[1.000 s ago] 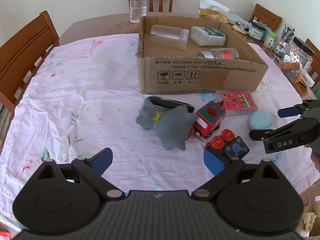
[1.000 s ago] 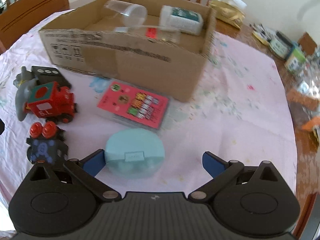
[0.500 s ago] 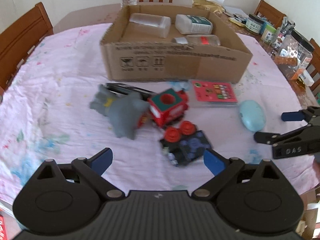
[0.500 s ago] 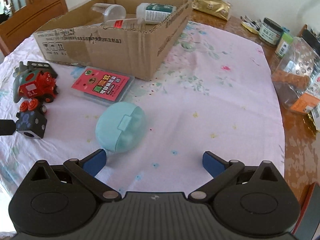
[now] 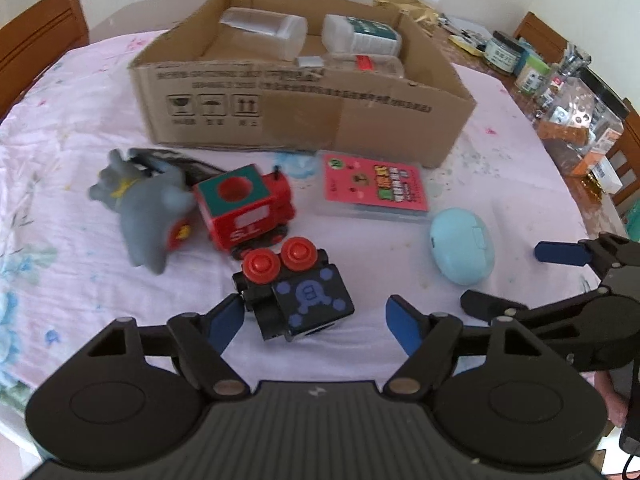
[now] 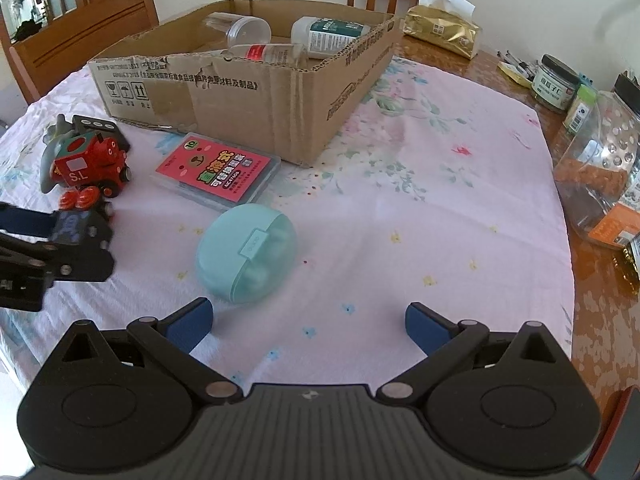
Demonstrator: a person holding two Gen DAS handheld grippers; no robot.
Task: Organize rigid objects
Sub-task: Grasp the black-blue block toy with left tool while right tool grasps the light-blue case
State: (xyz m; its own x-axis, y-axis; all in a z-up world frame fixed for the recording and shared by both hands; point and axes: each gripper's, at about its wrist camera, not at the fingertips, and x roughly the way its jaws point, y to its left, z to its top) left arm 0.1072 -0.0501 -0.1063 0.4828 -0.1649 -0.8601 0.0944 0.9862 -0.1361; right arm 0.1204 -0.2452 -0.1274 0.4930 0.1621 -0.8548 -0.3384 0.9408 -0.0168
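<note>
Cardboard box holds 3 clear containers; in front on cloth: 1 grey plush, 1 red train, 1 pink card pack, 1 teal case; L gripper jaws have just been closing around 1 black block toy, right pad clear of it; R gripper wide open, empty, near the teal case.

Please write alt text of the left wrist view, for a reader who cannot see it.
The left gripper, jaws just closing, frames a black toy block with two red knobs, right pad clear of it. Beyond lie a red train, a grey figure, a pink card pack, a blue case and a cardboard box.
</note>
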